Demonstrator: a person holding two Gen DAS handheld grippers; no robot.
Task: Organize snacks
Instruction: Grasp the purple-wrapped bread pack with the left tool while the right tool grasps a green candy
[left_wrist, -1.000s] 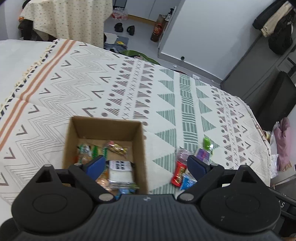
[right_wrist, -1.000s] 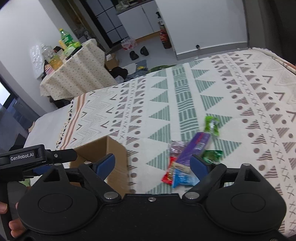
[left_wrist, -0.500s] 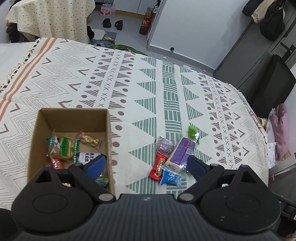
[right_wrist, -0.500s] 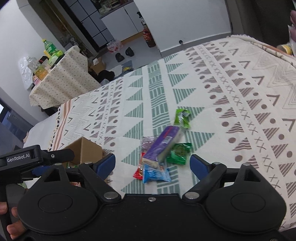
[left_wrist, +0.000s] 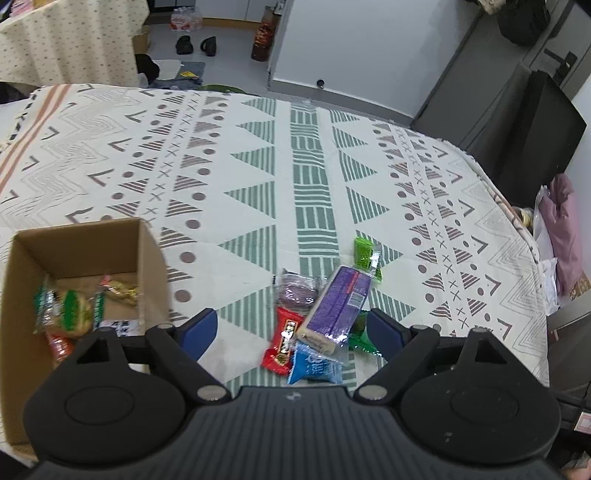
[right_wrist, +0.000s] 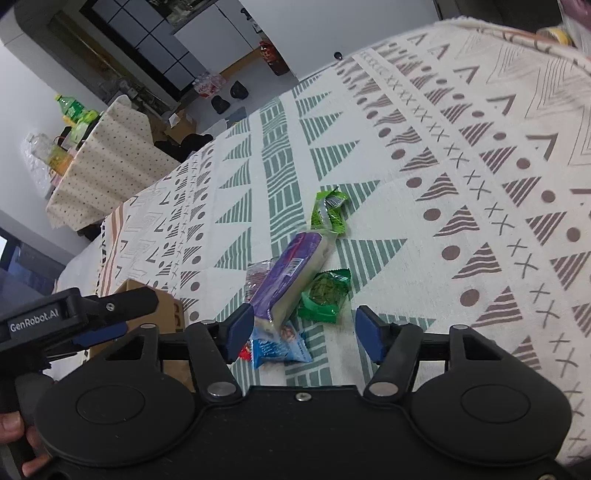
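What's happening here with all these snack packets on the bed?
A person holds two grippers over a patterned blanket. Some snacks already lie in the cardboard box. A loose pile sits beside it: a purple pack, red, blue and green packets. The left gripper and right gripper are open, holding nothing.

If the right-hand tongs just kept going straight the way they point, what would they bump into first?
Probably the dark green packet, which sits between the open right tongs just ahead. The purple pack lies near the left finger and might be clipped too; depth is hard to judge.
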